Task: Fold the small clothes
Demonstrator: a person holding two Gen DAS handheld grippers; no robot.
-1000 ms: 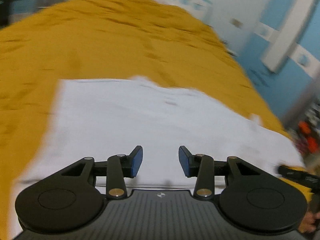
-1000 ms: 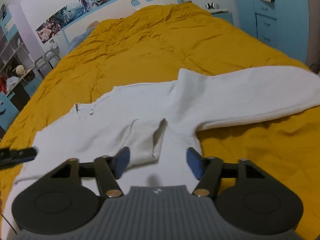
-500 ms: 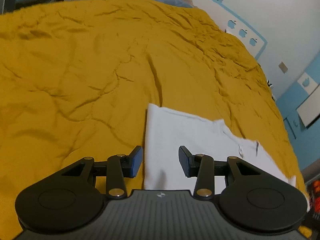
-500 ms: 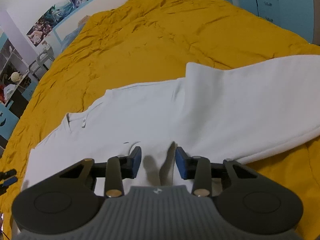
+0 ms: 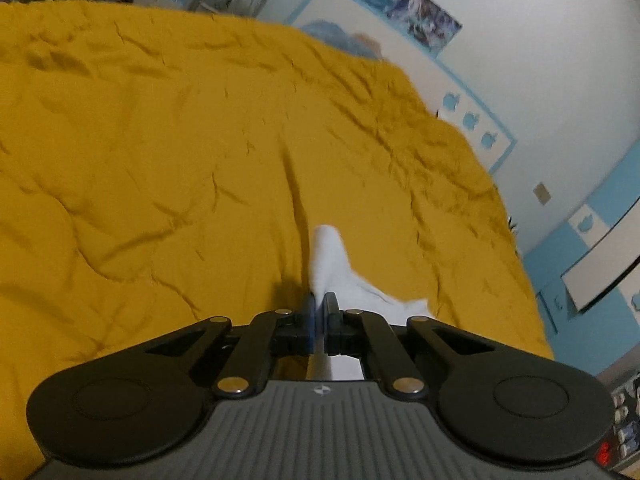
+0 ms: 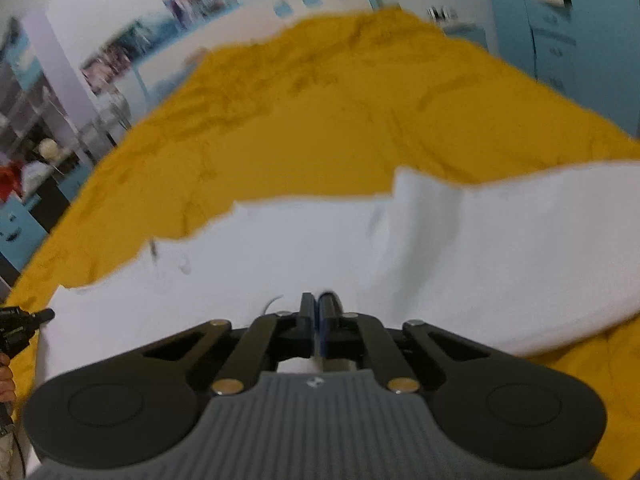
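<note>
Your left gripper [image 5: 319, 307] is pinched closed on a corner of the white long-sleeved cotton garment [image 5: 332, 264], blue pads pressed together with a thin ridge of white cloth squeezed between them and standing up past the tips. In the left wrist view only that narrow tongue of fabric shows, plus a small flap trailing off to the right of the fingers; everything else around it is the wrinkled mustard-yellow bedspread [image 5: 160, 152].

Your right gripper [image 6: 319, 312] is also clamped tight on the same garment [image 6: 460, 248], fingers meeting with white fabric under and between them. The right wrist view is motion-blurred. There the garment lies spread across the near part of the bedspread [image 6: 320, 120], body running left, one wide sleeve reaching off to the right edge. A small neckline detail sits toward the left part of the cloth, too smeared to read.

The other gripper's black tip [image 6: 24, 322] pokes in at the left edge, at the garment's left corner.

White headboard with blue apple cutouts [image 5: 468, 120] behind the bed, posters [image 5: 424, 20] above it, blue wardrobe [image 6: 568, 24] at right.
</note>
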